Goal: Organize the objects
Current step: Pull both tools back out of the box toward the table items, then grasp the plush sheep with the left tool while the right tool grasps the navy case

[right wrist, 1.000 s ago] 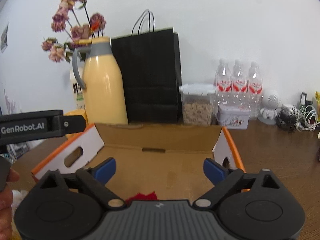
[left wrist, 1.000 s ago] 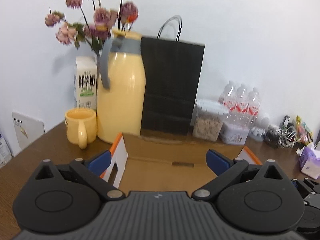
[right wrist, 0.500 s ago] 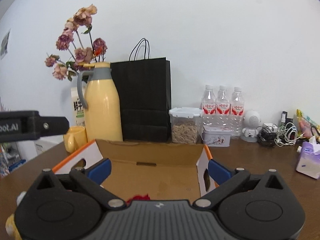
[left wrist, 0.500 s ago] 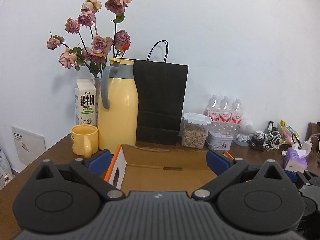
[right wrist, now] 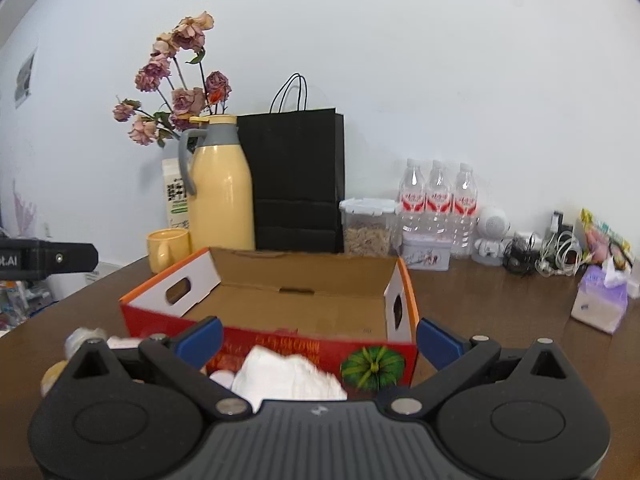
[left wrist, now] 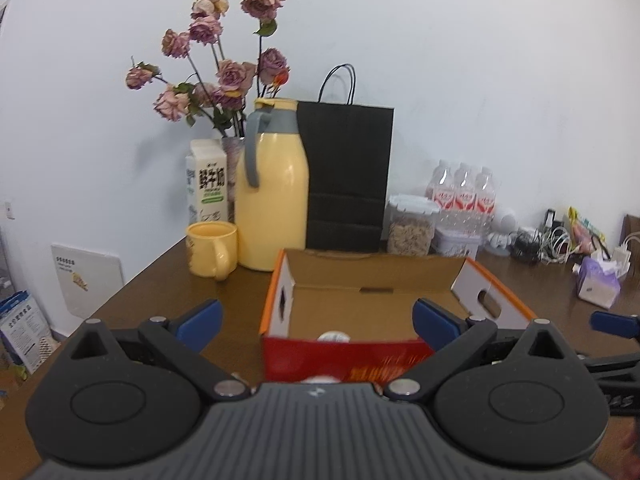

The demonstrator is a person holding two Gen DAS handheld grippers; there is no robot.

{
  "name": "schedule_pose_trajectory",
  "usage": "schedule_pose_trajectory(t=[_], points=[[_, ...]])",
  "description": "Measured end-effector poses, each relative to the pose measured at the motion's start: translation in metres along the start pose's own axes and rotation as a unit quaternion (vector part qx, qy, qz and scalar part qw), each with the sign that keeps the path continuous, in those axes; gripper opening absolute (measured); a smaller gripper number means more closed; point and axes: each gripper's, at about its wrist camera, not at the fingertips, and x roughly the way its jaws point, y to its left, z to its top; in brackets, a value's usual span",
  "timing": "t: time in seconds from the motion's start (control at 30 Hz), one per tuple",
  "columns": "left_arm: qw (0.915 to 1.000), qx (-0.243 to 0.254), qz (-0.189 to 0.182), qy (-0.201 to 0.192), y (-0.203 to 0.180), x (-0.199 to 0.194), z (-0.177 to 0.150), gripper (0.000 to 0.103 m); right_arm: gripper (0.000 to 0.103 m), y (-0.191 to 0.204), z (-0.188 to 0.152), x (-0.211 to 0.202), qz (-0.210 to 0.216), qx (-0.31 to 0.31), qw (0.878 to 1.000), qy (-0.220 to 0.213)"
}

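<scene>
An open cardboard box [left wrist: 372, 280] with red and orange outer walls stands on the brown table; it also shows in the right wrist view [right wrist: 296, 276]. My left gripper [left wrist: 316, 322] is open and empty, just short of the box's near wall. My right gripper [right wrist: 318, 336] is open and empty, above a crumpled white cloth [right wrist: 288, 374] that lies in front of the box. A small white item [left wrist: 334, 337] shows just inside the near wall. A blurred jar-like object [right wrist: 82, 338] sits at the near left of the right wrist view.
Along the wall stand a yellow thermos jug [left wrist: 272, 196], a yellow mug [left wrist: 212, 248], a milk carton [left wrist: 206, 184], dried roses [left wrist: 224, 76], a black paper bag [left wrist: 346, 176], a cereal container [left wrist: 410, 226], water bottles [left wrist: 462, 196], cables [left wrist: 548, 244] and a tissue pack [left wrist: 598, 284].
Both grippers have pulled back and away from the box. Its red front wall and the white cloth in front of it have come into view. Both stay open.
</scene>
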Motion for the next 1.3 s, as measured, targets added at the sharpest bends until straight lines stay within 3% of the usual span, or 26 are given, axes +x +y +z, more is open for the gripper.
schedule_pose_trajectory(t=[0.17, 0.5, 0.7, 0.87, 1.07, 1.3], points=[[0.9997, 0.007, 0.015, 0.016, 0.014, -0.011, -0.016, 0.103, 0.103, -0.015, -0.020, -0.018, 0.020, -0.002, 0.999, 0.037], [0.9980, 0.004, 0.040, 0.050, 0.037, -0.012, -0.040, 0.103, 0.103, -0.046, -0.059, -0.028, 0.016, 0.008, 0.995, 0.101], [0.9970, 0.000, 0.044, 0.063, 0.040, -0.007, -0.047, 0.103, 0.103, -0.058, -0.065, -0.013, 0.009, 0.034, 0.991, 0.129], [0.9967, -0.003, 0.048, 0.065, 0.040, -0.002, -0.046, 0.103, 0.103, -0.054, -0.052, 0.004, 0.005, 0.047, 0.989, 0.139], [0.9963, -0.010, 0.051, 0.069, 0.046, -0.001, -0.047, 0.103, 0.089, -0.047, -0.047, 0.046, -0.022, 0.061, 0.977, 0.202], [0.9959, -0.017, 0.053, 0.071, 0.055, 0.000, -0.048, 0.103, 0.090, -0.036, -0.051, 0.060, -0.042, 0.039, 0.974, 0.219]])
